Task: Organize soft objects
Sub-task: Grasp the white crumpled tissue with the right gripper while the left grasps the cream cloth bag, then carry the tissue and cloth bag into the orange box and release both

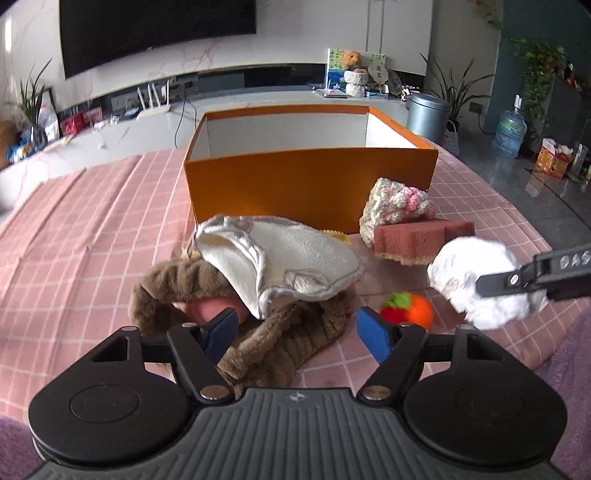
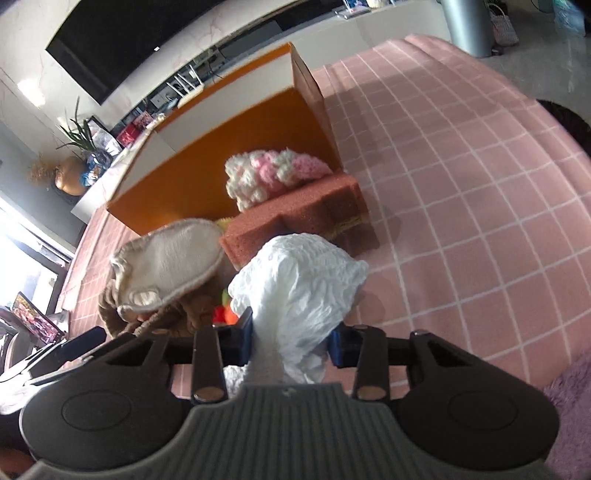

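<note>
The right gripper [image 2: 290,338] is clenched on a white crinkled soft bundle [image 2: 299,277], which bulges out ahead of its blue pads and looks like puffy, wrinkled fabric or paper, held above the cloth. From the left wrist view the same bundle [image 1: 480,280] hangs to the right of the left gripper [image 1: 295,328], whose jaws stand wide apart with nothing between them.

Just ahead of the left gripper lies a brown plush item [image 1: 258,332], with a cream quilted cloth [image 1: 288,258] draped over it. A small red and orange felt toy [image 1: 410,308] sits ahead and right of the left pads. Further out, a terracotta sponge block [image 1: 417,240] lies with a cream and pink crocheted piece [image 1: 395,203] resting on it, both just before the near wall of an open orange box [image 1: 310,184] with a white inside.

All of this lies on a pink cloth with a white grid [image 1: 92,240]. Beyond are a dark television [image 1: 155,29] on a pale wall, a long low white console [image 1: 110,125], a grey bin [image 1: 428,114] and leafy plants [image 1: 539,74].
</note>
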`<move>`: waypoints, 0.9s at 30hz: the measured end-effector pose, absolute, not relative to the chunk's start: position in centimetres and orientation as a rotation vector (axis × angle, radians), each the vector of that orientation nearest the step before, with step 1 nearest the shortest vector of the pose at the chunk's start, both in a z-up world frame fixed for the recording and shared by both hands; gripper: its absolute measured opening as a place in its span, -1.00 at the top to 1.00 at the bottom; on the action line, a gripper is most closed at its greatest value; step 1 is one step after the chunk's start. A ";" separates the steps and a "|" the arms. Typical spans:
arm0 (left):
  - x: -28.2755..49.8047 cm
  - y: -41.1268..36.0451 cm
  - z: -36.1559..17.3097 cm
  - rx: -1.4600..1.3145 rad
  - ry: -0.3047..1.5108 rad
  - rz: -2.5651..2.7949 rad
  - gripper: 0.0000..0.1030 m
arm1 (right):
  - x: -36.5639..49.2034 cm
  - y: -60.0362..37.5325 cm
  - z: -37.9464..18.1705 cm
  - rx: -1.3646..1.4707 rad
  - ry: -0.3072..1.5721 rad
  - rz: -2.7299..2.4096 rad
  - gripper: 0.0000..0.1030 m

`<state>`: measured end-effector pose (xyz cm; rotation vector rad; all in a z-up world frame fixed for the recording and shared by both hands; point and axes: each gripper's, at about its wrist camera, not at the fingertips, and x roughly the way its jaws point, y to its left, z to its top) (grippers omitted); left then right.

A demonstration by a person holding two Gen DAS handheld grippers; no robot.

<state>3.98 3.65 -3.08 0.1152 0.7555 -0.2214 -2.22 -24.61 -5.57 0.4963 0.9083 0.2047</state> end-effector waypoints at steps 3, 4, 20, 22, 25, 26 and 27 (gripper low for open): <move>4.4 3.3 -2.6 0.184 0.730 -0.232 -0.68 | -2.3 -24.6 -3.8 0.501 0.876 0.241 0.28; 4.6 3.2 -2.5 0.209 0.723 -0.238 -0.68 | -2.1 -24.5 -3.2 0.487 0.865 0.243 0.28; 5.7 -1.8 -7.4 1.052 0.583 -0.507 -0.32 | 2.8 -21.2 -1.4 0.319 0.847 0.283 0.27; 5.8 -2.1 -8.3 1.111 0.567 -0.510 -0.28 | 3.2 -21.1 -1.8 0.325 0.855 0.288 0.27; 5.7 -2.6 -9.8 1.194 0.530 -0.512 -0.21 | 3.6 -21.0 -2.1 0.323 0.865 0.287 0.26; 5.8 -2.7 -10.3 1.216 0.524 -0.509 -0.13 | 3.6 -20.9 -2.2 0.320 0.867 0.285 0.26; 5.9 -2.8 -10.8 1.230 0.524 -0.508 -0.04 | 3.7 -20.9 -2.3 0.319 0.870 0.286 0.26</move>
